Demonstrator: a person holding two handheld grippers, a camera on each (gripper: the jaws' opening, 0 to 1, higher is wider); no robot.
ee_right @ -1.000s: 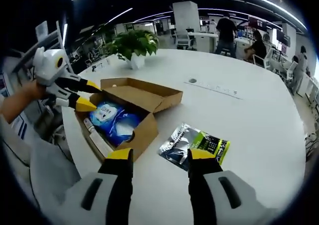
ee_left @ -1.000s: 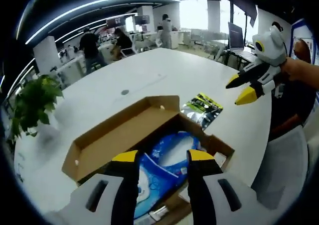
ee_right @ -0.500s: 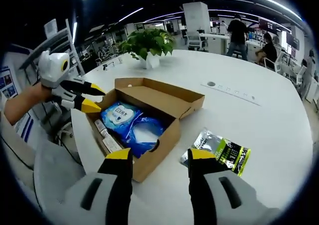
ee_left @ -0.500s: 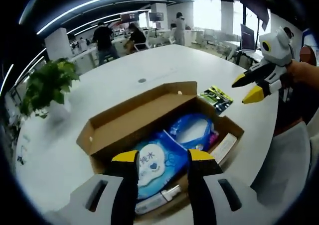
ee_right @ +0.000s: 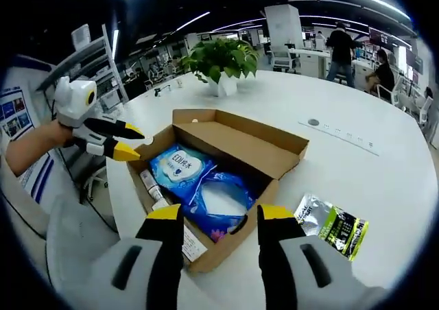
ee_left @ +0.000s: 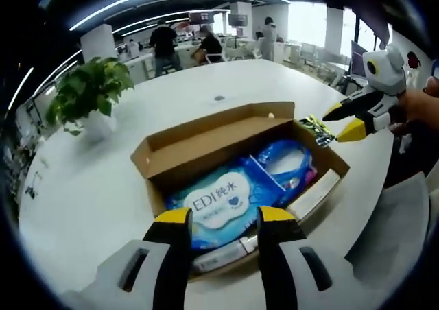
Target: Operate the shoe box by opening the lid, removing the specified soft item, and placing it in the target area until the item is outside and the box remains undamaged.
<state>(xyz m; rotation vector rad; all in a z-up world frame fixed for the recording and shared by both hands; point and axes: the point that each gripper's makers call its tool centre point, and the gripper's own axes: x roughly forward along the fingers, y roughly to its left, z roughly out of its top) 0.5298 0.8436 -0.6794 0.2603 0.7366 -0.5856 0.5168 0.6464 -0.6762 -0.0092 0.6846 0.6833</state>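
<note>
Tongs (ee_left: 214, 217) nearer open box (ee_left: 206, 142), wipes (ee_left: 219, 204) closer

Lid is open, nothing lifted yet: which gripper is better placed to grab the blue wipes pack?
Left, probably. The left gripper has open jaws right over the blue wipes pack in the shoe box. The right gripper hangs open past the box's far end.

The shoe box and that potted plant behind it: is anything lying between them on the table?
No. In the right gripper view, bare white table runs from the open shoe box to the potted plant.
</note>
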